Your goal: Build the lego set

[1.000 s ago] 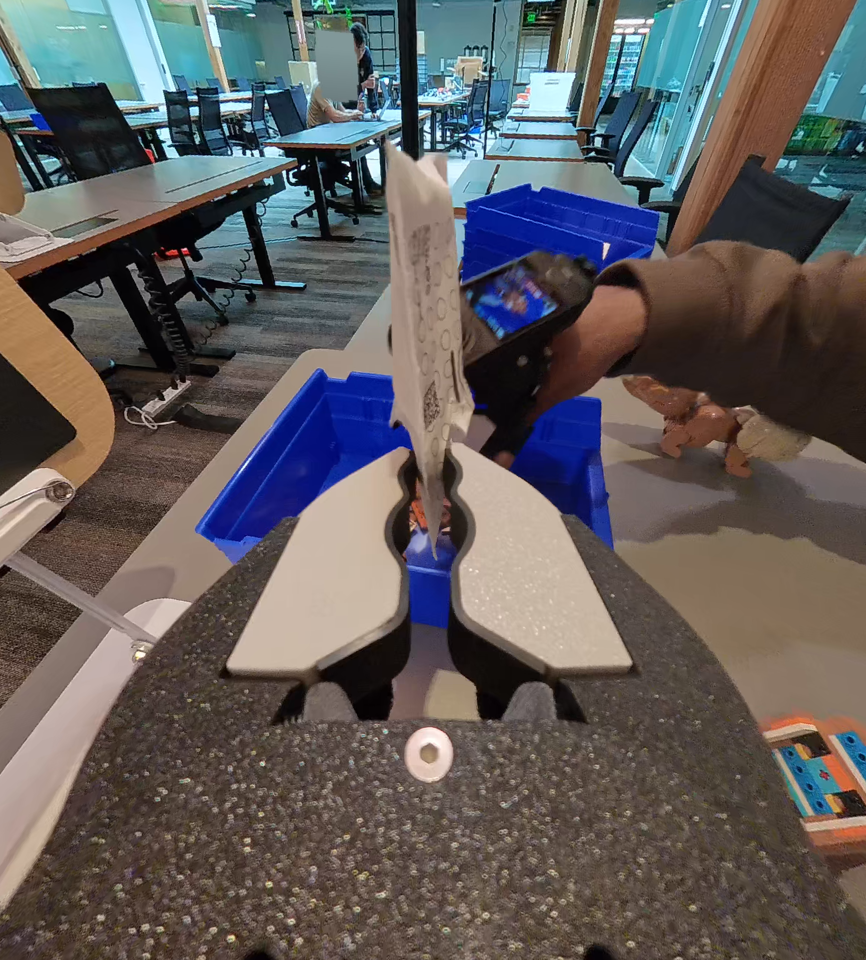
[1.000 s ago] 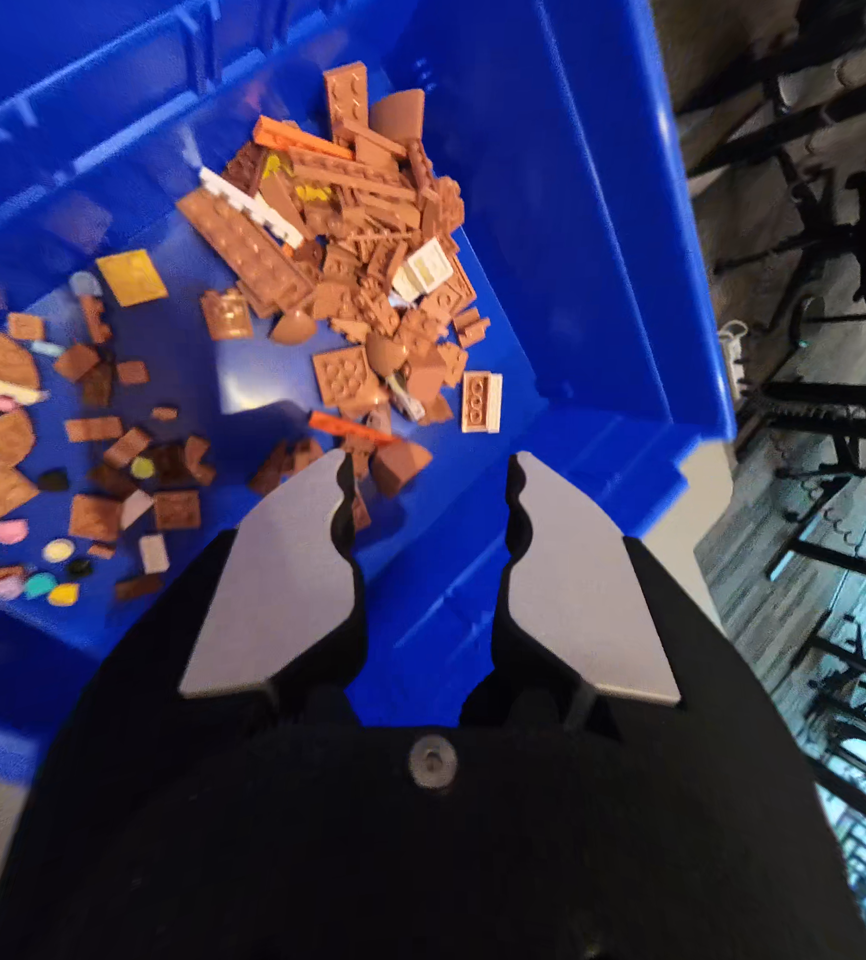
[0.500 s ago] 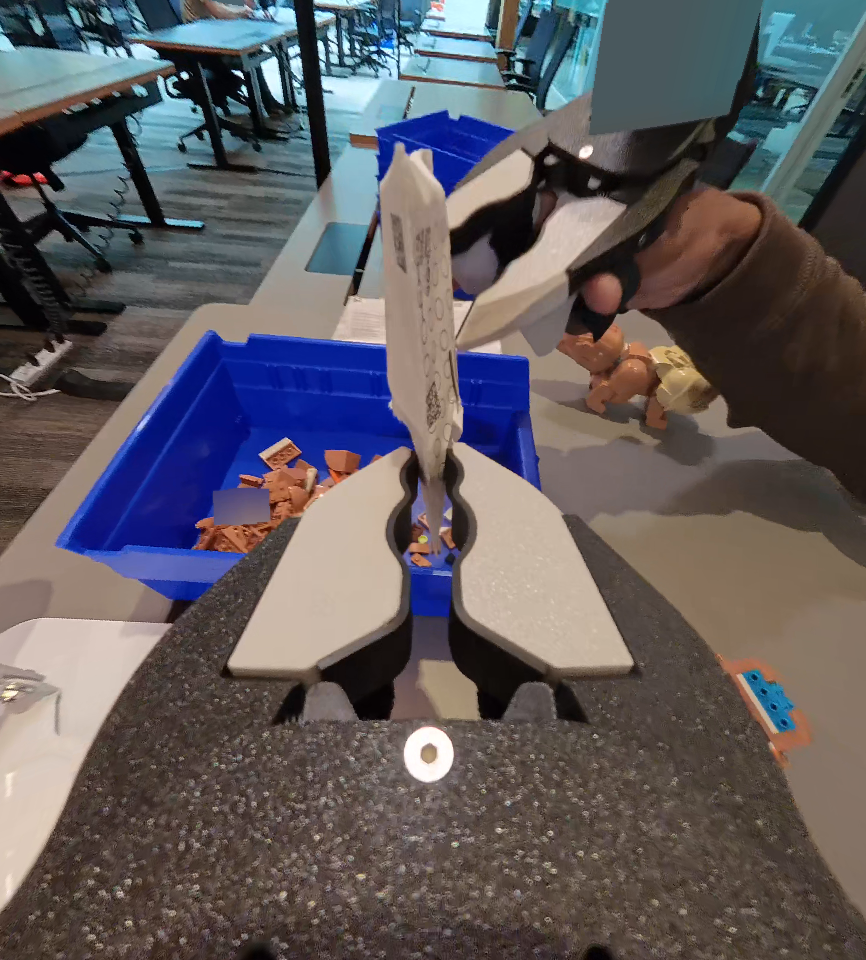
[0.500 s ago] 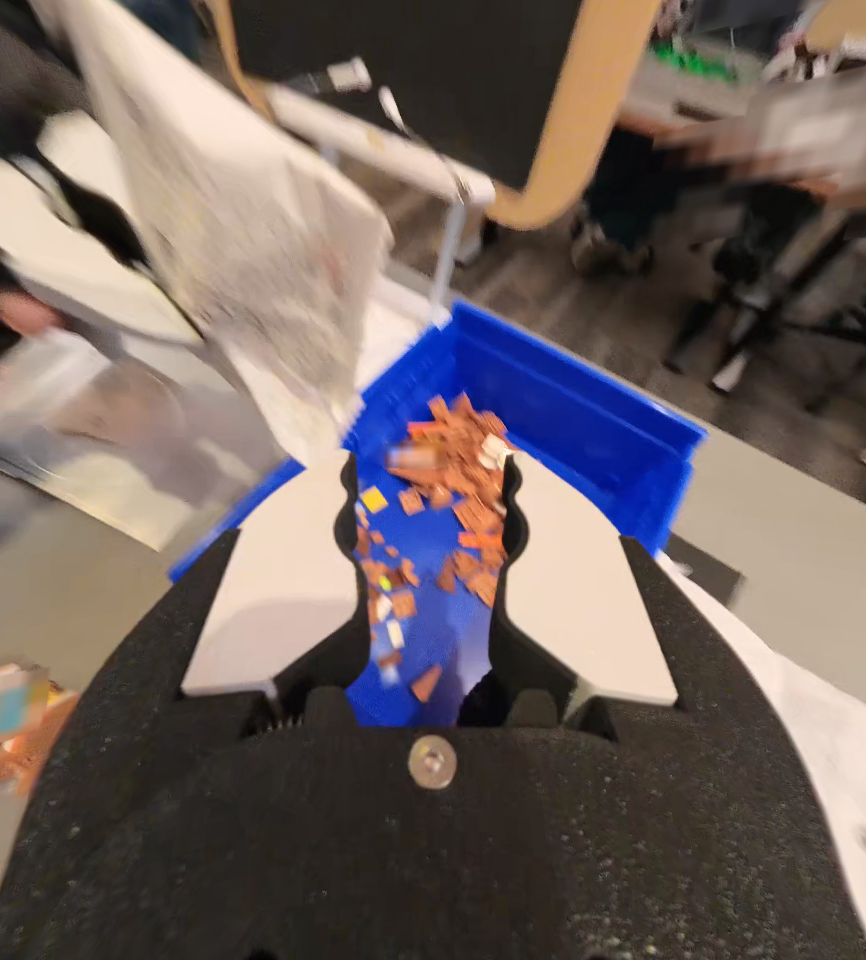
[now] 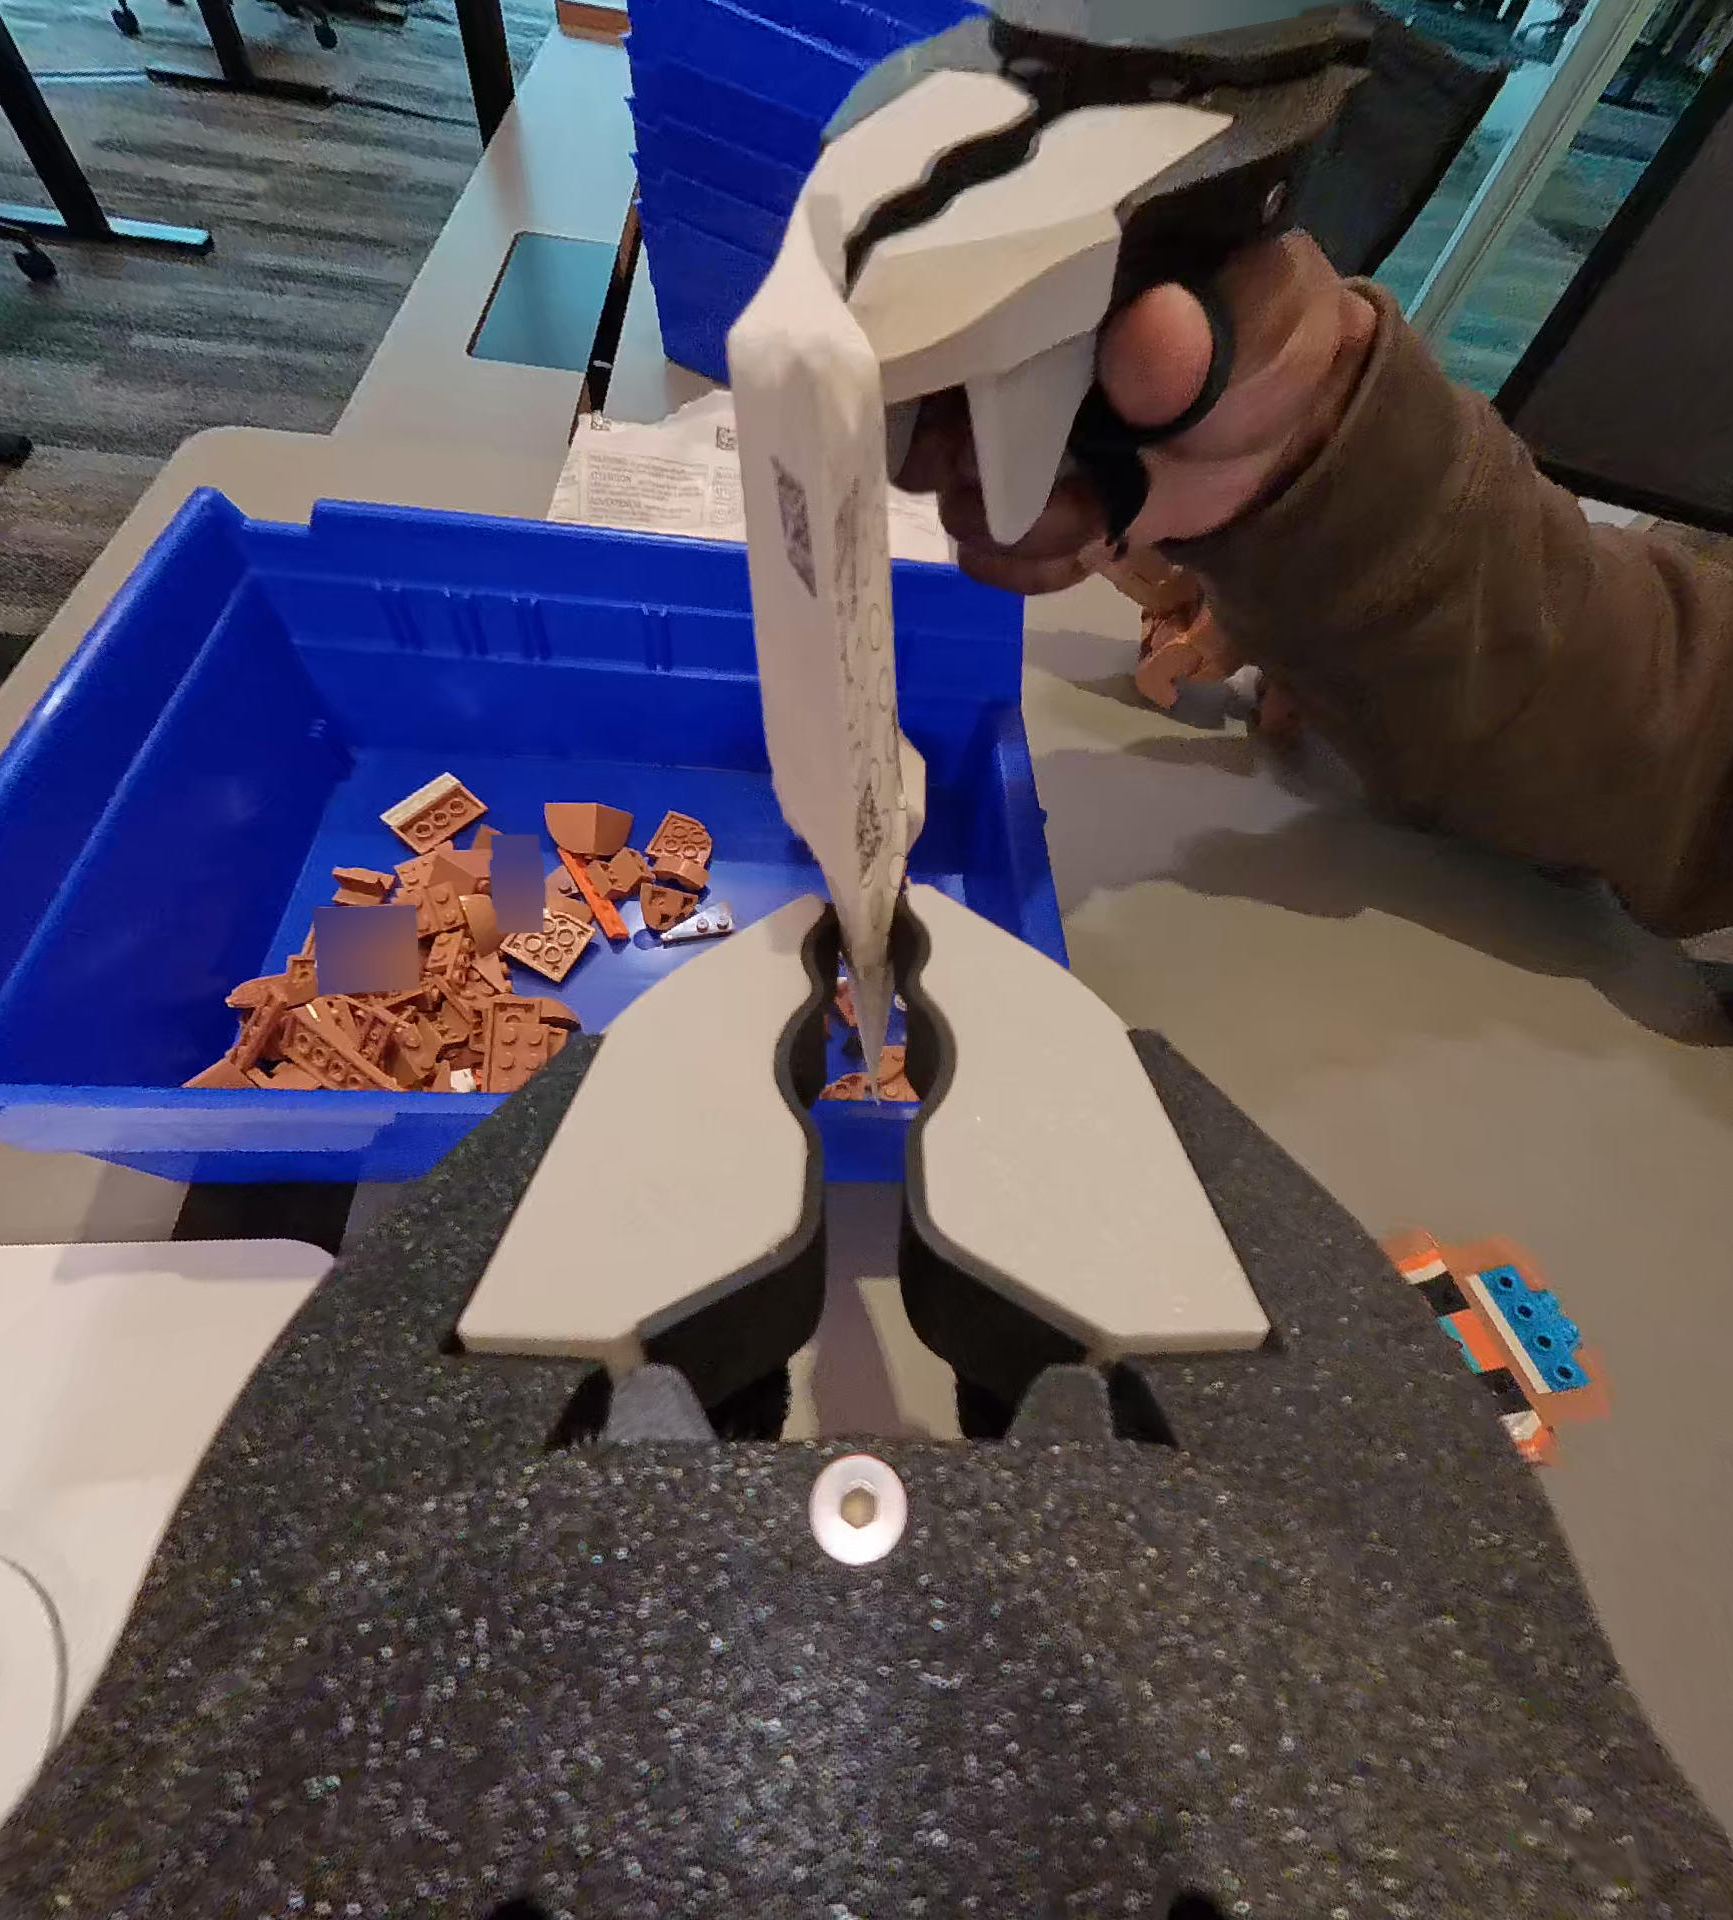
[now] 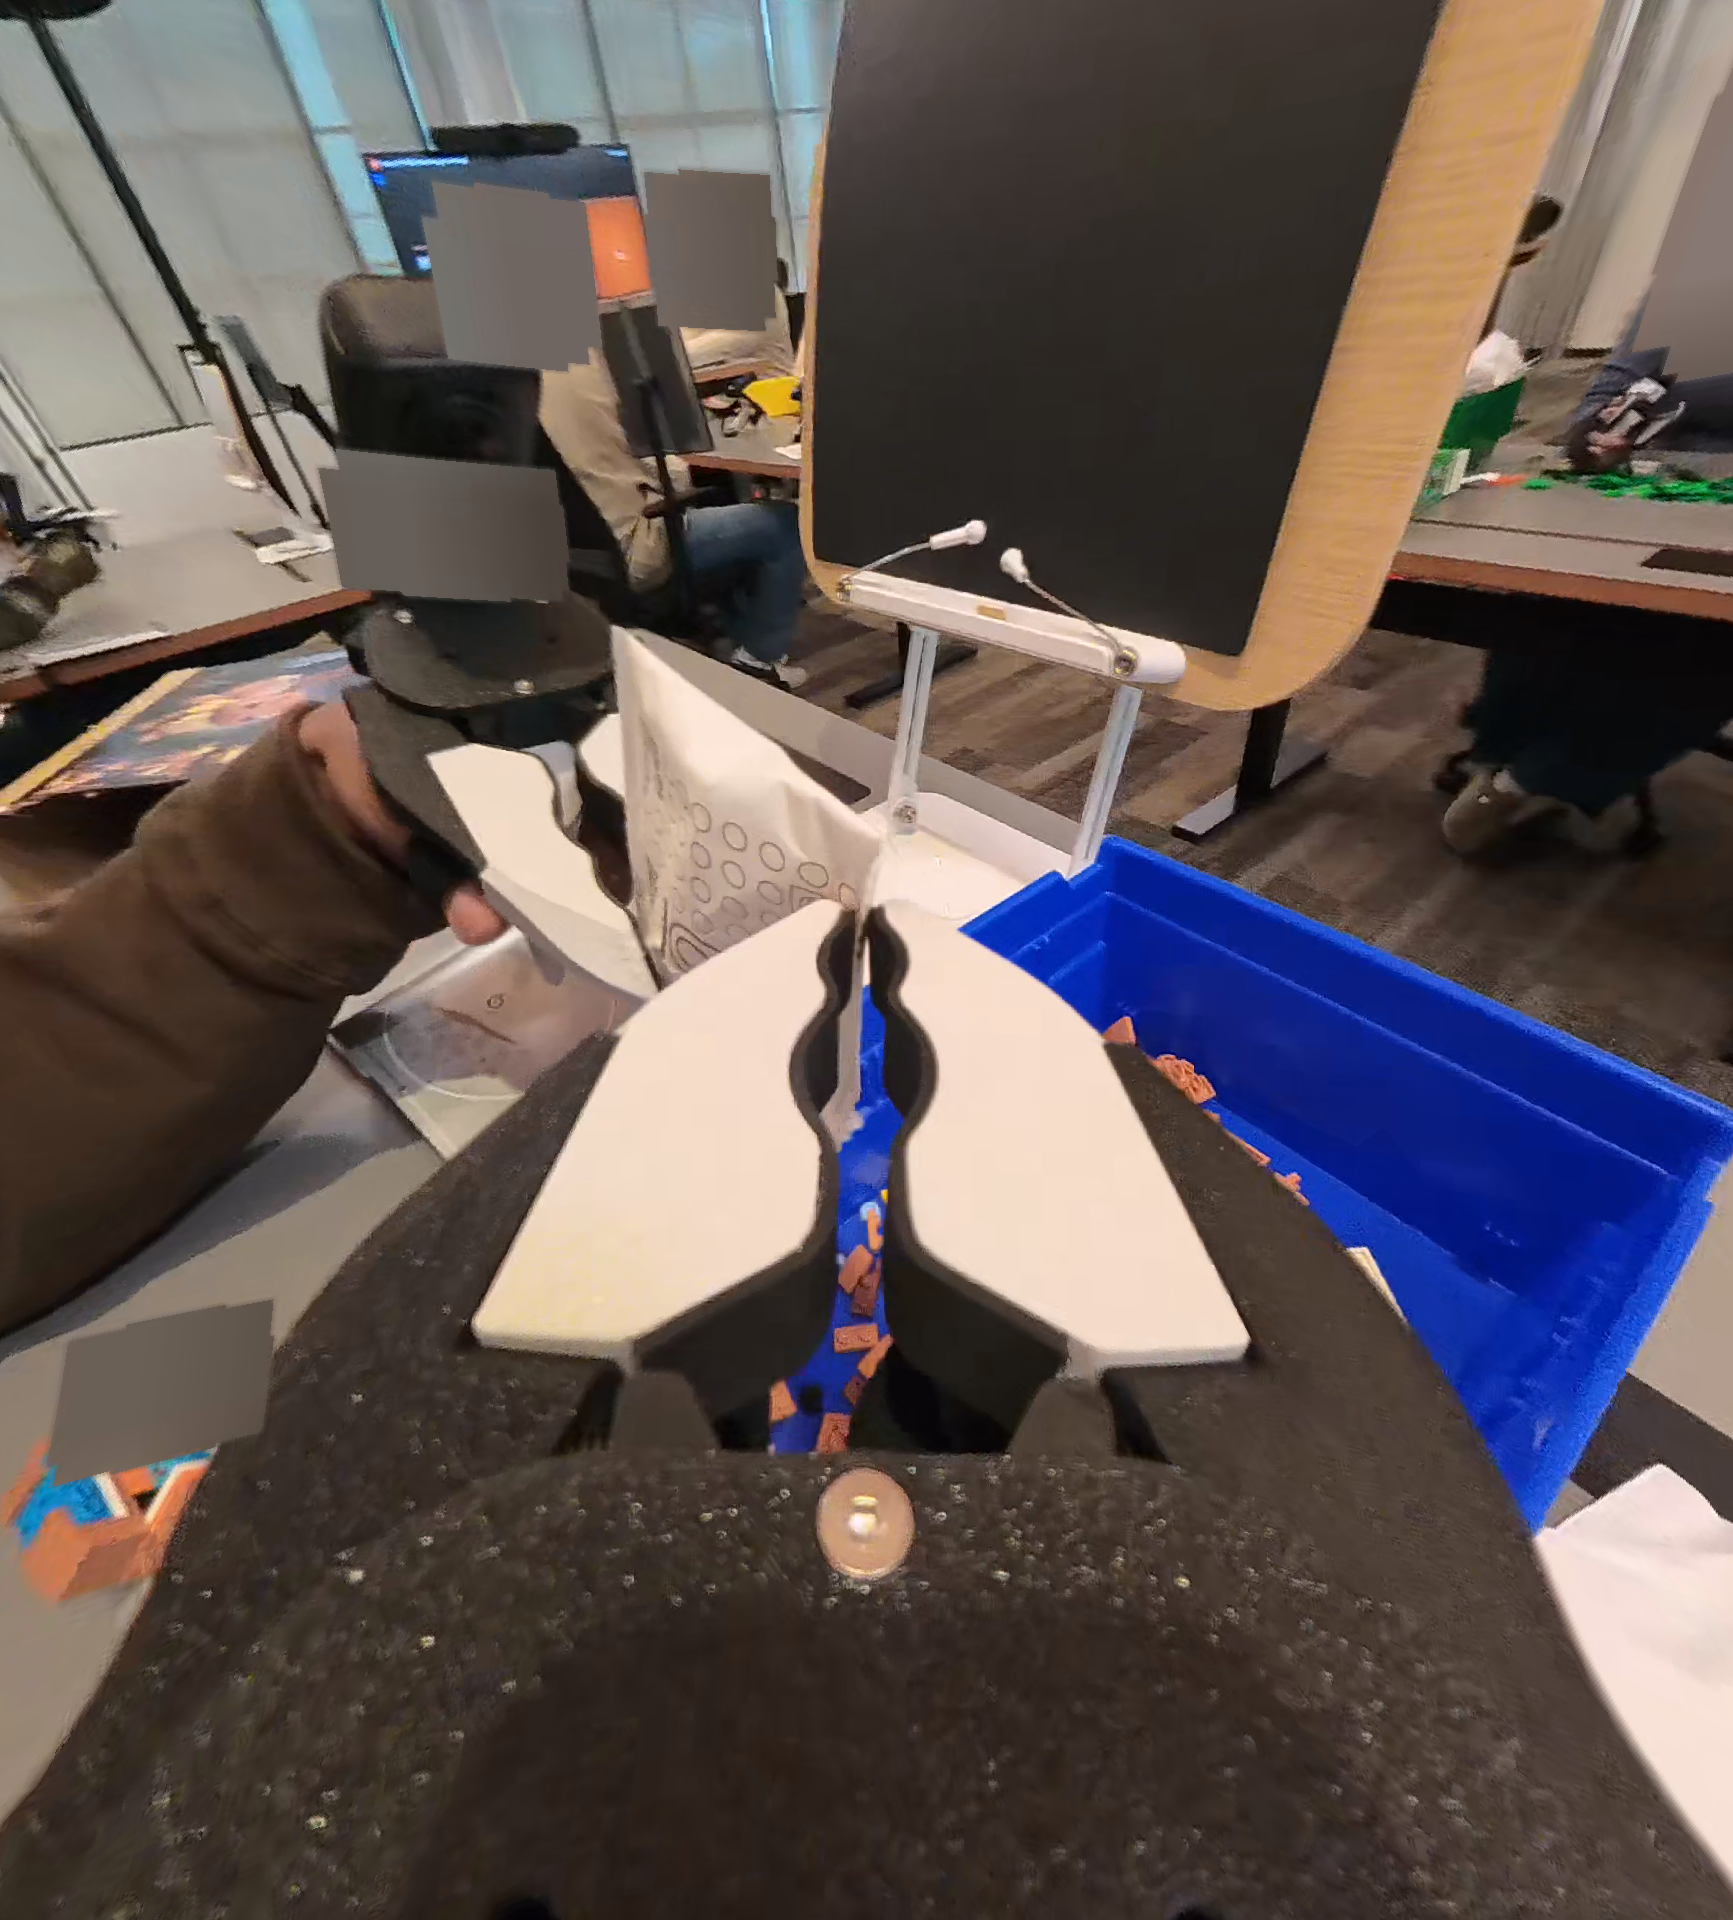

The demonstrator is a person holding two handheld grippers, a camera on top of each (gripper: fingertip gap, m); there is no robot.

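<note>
both tongs are clamped on the same white paper bag (image 5: 831,623), left tongs (image 5: 867,925) pinching its bottom corner and right tongs (image 6: 862,925) its top, stretched above the blue bin (image 5: 166,727) of brown lego pieces (image 5: 446,977) on the grey table (image 5: 1361,1039)

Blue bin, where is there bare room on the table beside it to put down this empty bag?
Bare tabletop lies right of the blue bin, between the brown figure and small colourful build. Inside, bricks crowd the near left.

Left tongs (image 5: 867,920) pinched closed, pointing up; right tongs (image 6: 862,920) pinched closed, opposite.
</note>
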